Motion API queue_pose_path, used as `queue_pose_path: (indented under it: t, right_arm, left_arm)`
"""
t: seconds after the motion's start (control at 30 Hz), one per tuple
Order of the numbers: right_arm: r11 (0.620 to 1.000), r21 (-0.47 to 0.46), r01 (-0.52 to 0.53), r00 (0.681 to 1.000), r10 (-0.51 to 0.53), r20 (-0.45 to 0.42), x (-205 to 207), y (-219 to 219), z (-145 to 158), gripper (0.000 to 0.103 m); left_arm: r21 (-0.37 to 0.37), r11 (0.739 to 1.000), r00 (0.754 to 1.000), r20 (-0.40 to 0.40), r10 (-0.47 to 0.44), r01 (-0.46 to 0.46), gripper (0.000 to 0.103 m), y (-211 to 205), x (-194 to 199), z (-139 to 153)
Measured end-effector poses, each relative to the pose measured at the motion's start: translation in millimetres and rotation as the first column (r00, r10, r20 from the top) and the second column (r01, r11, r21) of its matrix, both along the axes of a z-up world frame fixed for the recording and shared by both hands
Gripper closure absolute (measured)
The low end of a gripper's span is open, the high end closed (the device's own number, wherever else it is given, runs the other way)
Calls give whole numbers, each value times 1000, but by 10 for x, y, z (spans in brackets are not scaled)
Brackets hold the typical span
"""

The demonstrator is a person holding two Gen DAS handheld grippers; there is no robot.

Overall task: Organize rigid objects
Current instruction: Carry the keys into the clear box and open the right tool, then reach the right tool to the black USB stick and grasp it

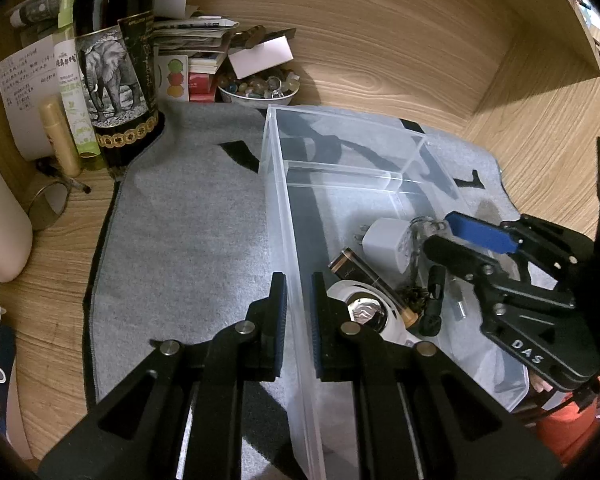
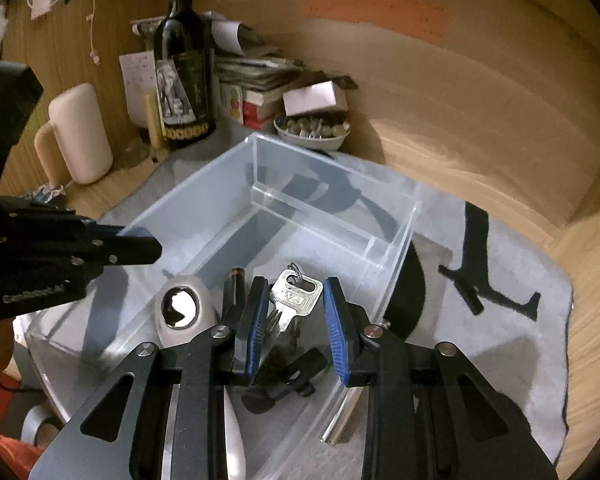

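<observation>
The clear plastic box [image 1: 284, 184] sits on the soft grey cloth mat [image 1: 188, 232], and it is the landmark here. Most of the tidying looks done. Many small hard things already lie inside the box at its near end: a white square wall plug [image 1: 384, 244], a dark battery with a gold end [image 1: 356, 274], a white oval bottle opener with a shiny metal middle [image 1: 364, 310], and some small black bits [image 1: 434, 300]. The far end of the box, past the clear divider wall [image 1: 340, 176], looks empty. No loose small things show on the mat outside the box, so I think little is left to do.

The left gripper [image 1: 299, 312] has its two fingers closed tight on the long side wall of the box, one finger outside and one inside. It seems to hold the box steady.

The right gripper [image 2: 296, 320] reaches down into the box. A silver metal key [image 2: 298, 298] on a ring sits between its two blue pads [image 2: 256, 324], right at the tips. The pads stand a bit apart, and the key hangs near the left pad. I cannot tell for sure if the pads pinch the key or its ring. The key is above the box floor, over the other small things.
</observation>
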State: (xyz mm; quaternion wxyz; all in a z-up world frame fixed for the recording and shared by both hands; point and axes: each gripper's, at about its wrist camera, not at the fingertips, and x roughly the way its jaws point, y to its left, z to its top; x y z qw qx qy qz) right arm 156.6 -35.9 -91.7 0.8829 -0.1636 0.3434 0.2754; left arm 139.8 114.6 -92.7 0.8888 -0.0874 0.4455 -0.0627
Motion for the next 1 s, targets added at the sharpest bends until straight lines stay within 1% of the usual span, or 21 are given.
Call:
queue_pose_path:
  t: [0.17, 0.4, 0.5, 0.57, 0.6, 0.67, 0.73, 0.8, 0.83, 0.87, 1.0]
  right_arm:
    - [1000, -15, -5, 1000, 5, -28, 46, 34, -65, 77]
    - [999, -29, -32, 999, 32, 2, -40, 75, -14, 76]
    - [998, -33, -46, 999, 47, 7, -76, 87, 5, 68]
    - [999, -17, -51, 999, 52, 15, -113, 74, 35, 59]
    - [999, -8, -54, 998, 54, 17, -128, 61, 54, 57]
    - [999, 4, -52, 998, 52, 23, -150, 39, 91, 50]
    - [999, 19, -46, 998, 46, 37, -168, 7, 139, 48]
    - [998, 41, -39, 998, 36, 51, -181, -49, 210, 43]
    - [998, 52, -32, 998, 29, 58, -185, -75, 241, 36]
    - [998, 62, -22, 998, 18, 65, -183, -102, 269, 30]
    - [993, 113, 13, 995, -25, 98, -175, -246, 379, 28]
  left_arm:
    - [0, 1000, 1000, 0, 0, 0, 94, -3, 0, 0]
    - [-2, 1000, 1000, 0, 1, -1, 94, -5, -2, 1]
    - [-2, 1000, 1000, 0, 1, -1, 94, -4, -2, 1]
    - [-2, 1000, 1000, 0, 0, 0, 94, -4, -2, 1]
    - [-1, 1000, 1000, 0, 0, 0, 94, -5, -2, 1]
    - [0, 1000, 1000, 0, 0, 0, 94, -7, -4, 1]
    - [0, 1000, 1000, 1, 0, 0, 94, -1, -3, 3]
    - [0, 1000, 1000, 1, 0, 0, 94, -1, -3, 3]
    - [-1, 1000, 1000, 1, 0, 0, 94, 0, -3, 2]
    - [-2, 1000, 1000, 0, 1, -1, 94, 1, -3, 3]
    - [-3, 1000, 1000, 0, 1, -1, 94, 3, -1, 4]
